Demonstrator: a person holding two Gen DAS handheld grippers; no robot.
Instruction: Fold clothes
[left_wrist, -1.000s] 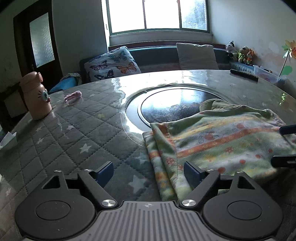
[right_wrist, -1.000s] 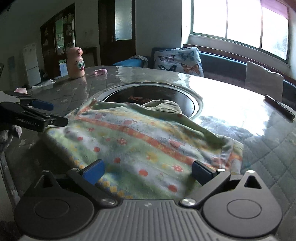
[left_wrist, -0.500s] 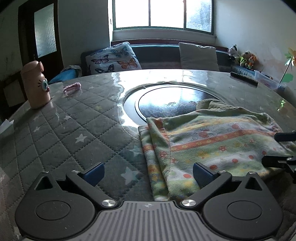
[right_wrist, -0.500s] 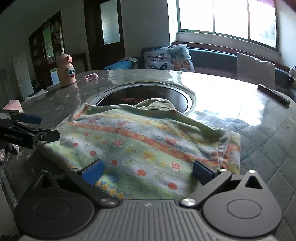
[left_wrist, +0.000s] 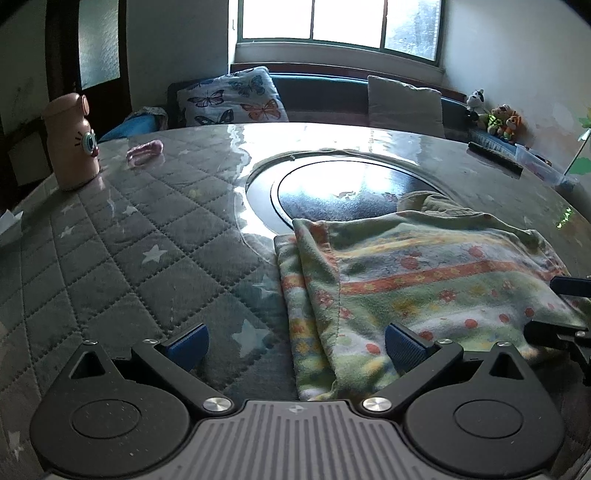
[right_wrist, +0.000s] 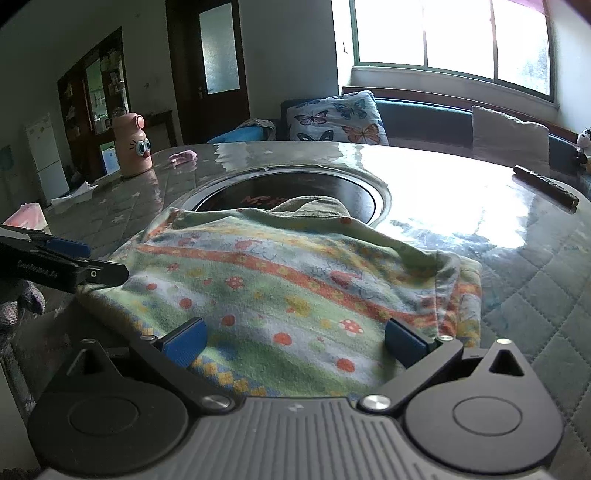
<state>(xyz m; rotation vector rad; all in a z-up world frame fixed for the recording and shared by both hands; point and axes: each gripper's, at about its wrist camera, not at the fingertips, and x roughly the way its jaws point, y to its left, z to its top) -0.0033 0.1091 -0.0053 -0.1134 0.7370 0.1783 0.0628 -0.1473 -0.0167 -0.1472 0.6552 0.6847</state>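
A folded green garment with orange stripes and red dots (left_wrist: 424, 280) lies on the round table, its far edge over the dark centre disc. It also shows in the right wrist view (right_wrist: 295, 280). My left gripper (left_wrist: 295, 345) is open and empty, low at the garment's left edge. My right gripper (right_wrist: 293, 339) is open and empty, with the garment's near edge between its fingers. The right gripper's fingers (left_wrist: 557, 332) show at the right edge of the left wrist view. The left gripper's fingers (right_wrist: 66, 266) show at the left of the right wrist view.
The table has a quilted star cloth (left_wrist: 129, 258) and a dark glass centre disc (left_wrist: 351, 192). A pink character bottle (left_wrist: 70, 140) and a small pink item (left_wrist: 144, 151) stand far left. A black remote (right_wrist: 546, 186) lies far right. A bench with cushions (left_wrist: 236, 98) runs behind.
Both grippers have drawn back a little from the garment and tilted up, so more of the room shows. The garment lies as before.
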